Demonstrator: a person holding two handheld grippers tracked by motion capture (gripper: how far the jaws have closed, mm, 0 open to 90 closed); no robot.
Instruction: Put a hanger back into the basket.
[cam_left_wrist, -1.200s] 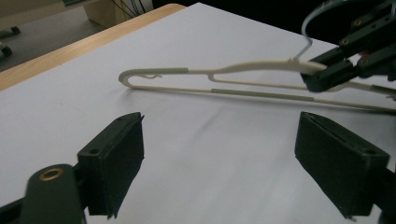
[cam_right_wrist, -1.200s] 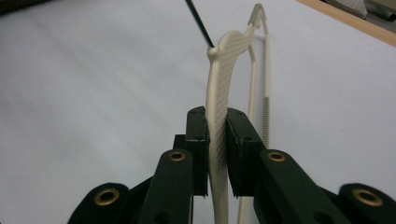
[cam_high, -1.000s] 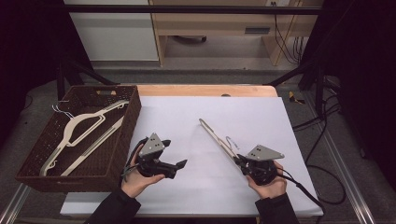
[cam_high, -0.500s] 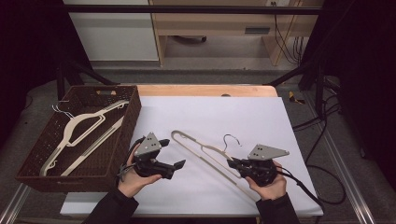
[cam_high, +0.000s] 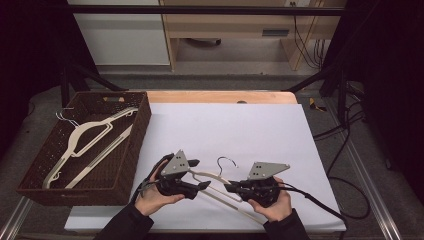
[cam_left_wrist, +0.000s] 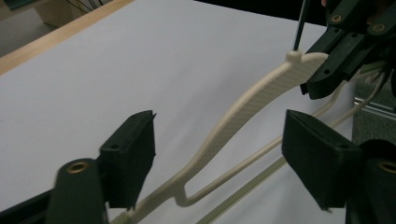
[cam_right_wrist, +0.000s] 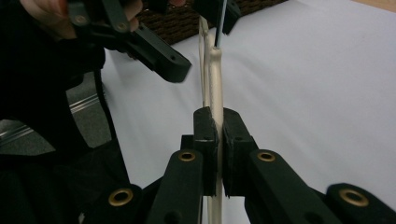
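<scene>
As seen from the high view, a cream hanger (cam_high: 220, 186) was held over the near edge of the white table (cam_high: 260, 125), between the left gripper (cam_high: 202, 185) and the right gripper (cam_high: 231, 188), its wire hook (cam_high: 226, 162) pointing toward the far edge. By judgement it was carried this way, one gripper to each side, so that it could be passed or steadied. At the table's left edge a dark wicker basket (cam_high: 131, 150) was seen with two more cream hangers (cam_high: 85, 142) lying flat in it.

From the left gripper view, the jaws had just been closing, yet the hanger (cam_left_wrist: 243, 109) was left untouched between the parted pads (cam_left_wrist: 133, 156).

From the right gripper view, the hanger's shoulder (cam_right_wrist: 215, 84) was gripped tightly, edge-on, by the clenched pads (cam_right_wrist: 205, 135).
</scene>
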